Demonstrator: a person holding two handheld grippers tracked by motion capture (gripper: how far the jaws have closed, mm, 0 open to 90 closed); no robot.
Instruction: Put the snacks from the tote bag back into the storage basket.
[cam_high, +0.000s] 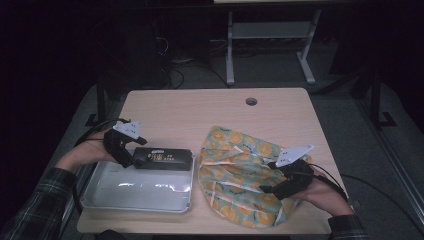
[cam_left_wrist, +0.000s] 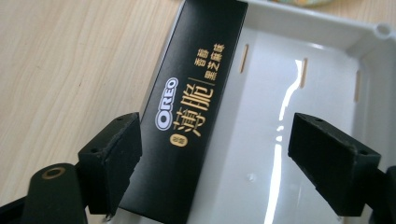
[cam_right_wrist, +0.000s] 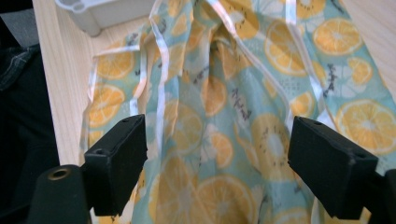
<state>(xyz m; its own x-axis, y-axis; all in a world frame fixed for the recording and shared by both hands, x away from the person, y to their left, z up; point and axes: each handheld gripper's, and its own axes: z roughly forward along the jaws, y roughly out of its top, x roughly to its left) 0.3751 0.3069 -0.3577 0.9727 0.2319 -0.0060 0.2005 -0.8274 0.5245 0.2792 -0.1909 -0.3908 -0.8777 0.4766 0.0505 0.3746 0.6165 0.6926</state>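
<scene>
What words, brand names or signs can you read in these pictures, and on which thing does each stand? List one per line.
"OREO": white oval logo on the black box, which lies along the edge of the white tray.
Gold Chinese characters beside the logo on the same box: legible as print, not transcribed here.
Small gold round mark below them: too small to read.
Pale label on the box in the high view: too blurred to read.
Orange-patterned bag: no words.

Oreo box (cam_left_wrist: 187, 121) near end cropped
</scene>
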